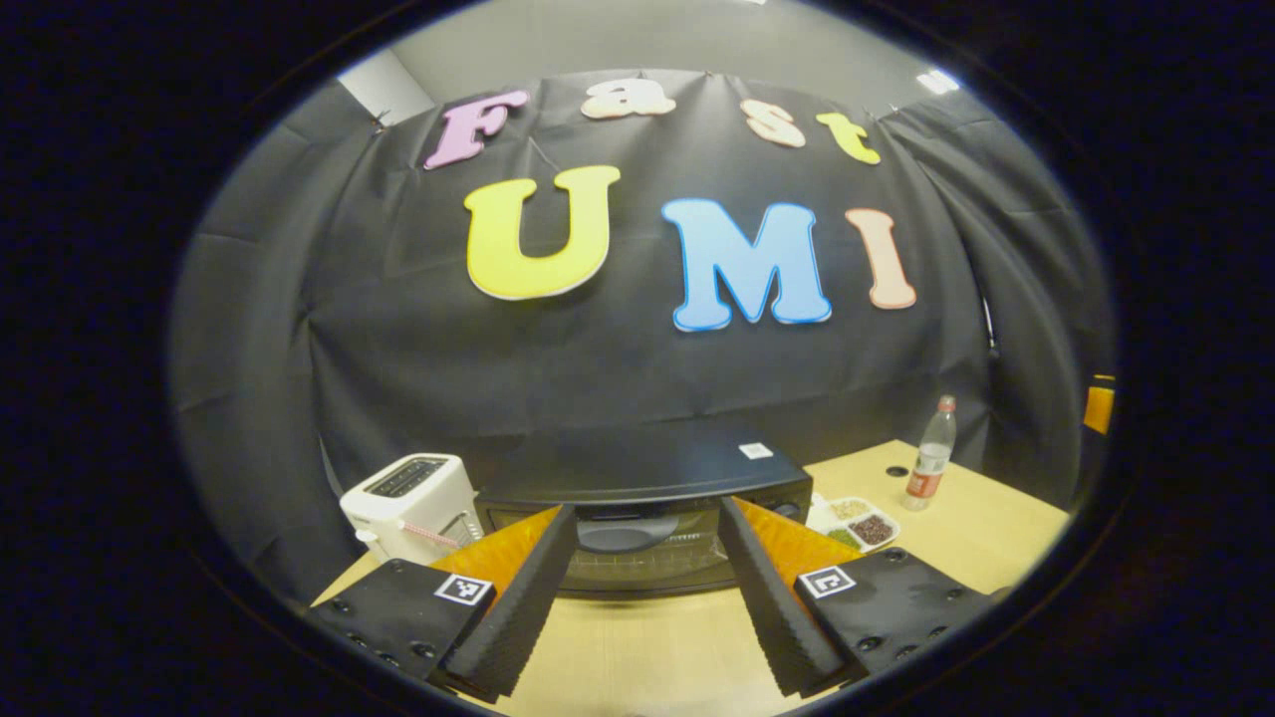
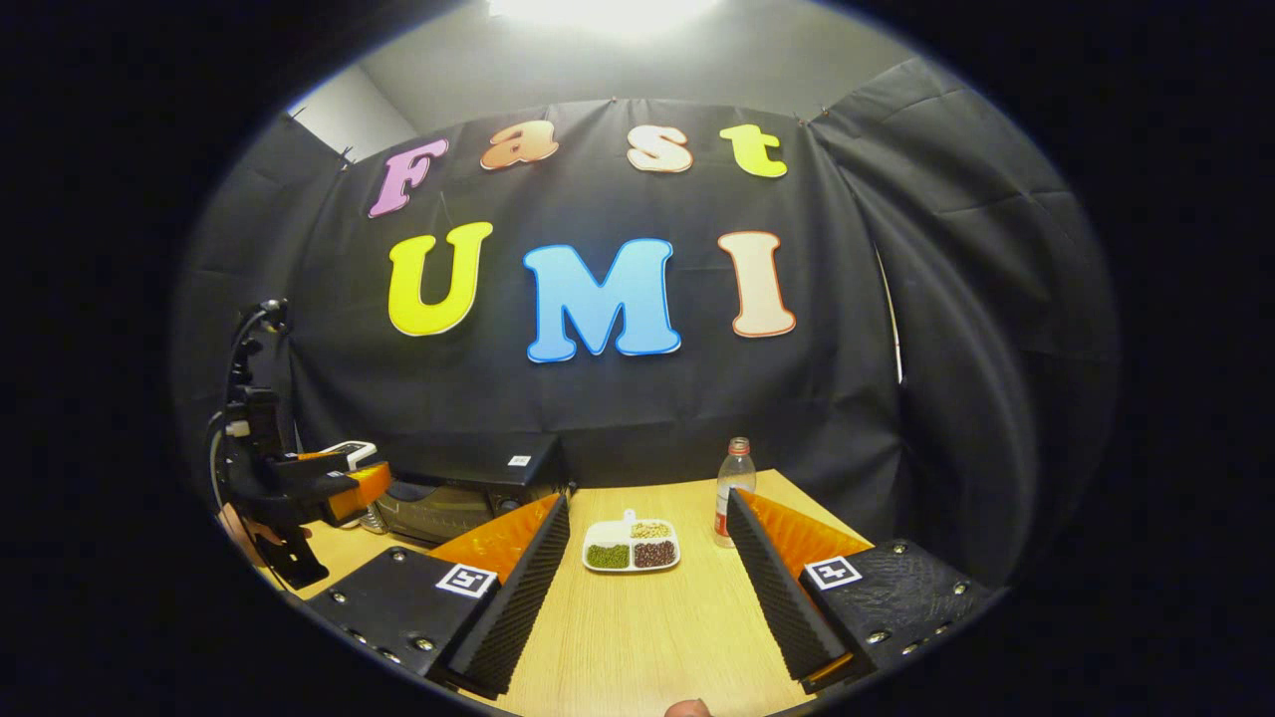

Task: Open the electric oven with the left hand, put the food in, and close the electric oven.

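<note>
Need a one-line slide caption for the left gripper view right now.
Open left gripper faces the closed electric oven; toaster beside it, food tray and bottle on the other side.

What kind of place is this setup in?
Probably a staged recording booth set up like a kitchen counter: black cloth wall behind a wooden table holding an electric oven, a toaster and a divided food tray.

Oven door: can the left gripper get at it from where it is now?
Probably yes. The left gripper is open and faces the shut oven door head-on, with only bare table between; the toaster sits off to one side.
</note>
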Demonstrator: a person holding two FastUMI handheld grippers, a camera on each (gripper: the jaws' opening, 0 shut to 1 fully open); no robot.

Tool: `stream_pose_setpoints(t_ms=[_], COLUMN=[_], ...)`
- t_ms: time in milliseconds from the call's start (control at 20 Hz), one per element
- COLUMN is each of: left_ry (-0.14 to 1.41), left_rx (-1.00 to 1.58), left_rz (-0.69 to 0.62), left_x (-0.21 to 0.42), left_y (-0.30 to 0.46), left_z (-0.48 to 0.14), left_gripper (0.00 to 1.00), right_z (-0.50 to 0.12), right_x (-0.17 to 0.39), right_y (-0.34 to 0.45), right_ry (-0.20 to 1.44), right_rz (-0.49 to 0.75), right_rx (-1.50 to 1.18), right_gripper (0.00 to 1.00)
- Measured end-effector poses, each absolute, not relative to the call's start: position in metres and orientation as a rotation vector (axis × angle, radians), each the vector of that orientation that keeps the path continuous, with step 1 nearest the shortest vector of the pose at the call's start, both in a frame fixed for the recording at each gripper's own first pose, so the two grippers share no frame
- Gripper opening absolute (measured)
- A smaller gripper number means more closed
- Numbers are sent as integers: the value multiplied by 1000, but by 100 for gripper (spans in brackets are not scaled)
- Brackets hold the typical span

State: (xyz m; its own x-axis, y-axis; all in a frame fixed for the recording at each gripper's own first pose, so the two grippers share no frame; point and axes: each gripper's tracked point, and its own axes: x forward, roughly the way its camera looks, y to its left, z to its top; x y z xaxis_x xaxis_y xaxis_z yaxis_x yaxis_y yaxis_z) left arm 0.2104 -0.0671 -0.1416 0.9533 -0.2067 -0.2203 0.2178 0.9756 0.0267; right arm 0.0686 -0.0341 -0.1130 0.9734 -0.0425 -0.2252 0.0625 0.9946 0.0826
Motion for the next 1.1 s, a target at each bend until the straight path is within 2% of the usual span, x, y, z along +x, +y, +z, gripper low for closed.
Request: stream_pose_setpoints(t_ms=[350,500,550,600,700,1100], left_ry=[100,77,75,65,46,52], left_rx=[46,47,42,36,42,60], left_rz=[-161,-146,-140,-129,-106,-76], left_x=[112,72,60,50,32,-8], left_y=[-84,-87,-85,-83,-71,-23], left_z=[-52,-29,-24,-17,-6,-9], left_gripper=[100,91,100,96,100,100], right_z=[-78,-65,-61,-57,-52,-51], right_x=[41,28,23,19,12,-8], right_y=[-69,-71,-71,-68,-62,-38], right_ry=[147,121,116,109,101,103], right_rz=[-11,23,34,46,65,67], right_rx=[89,79,75,72,69,82], right_gripper=[96,96,96,96,96,96])
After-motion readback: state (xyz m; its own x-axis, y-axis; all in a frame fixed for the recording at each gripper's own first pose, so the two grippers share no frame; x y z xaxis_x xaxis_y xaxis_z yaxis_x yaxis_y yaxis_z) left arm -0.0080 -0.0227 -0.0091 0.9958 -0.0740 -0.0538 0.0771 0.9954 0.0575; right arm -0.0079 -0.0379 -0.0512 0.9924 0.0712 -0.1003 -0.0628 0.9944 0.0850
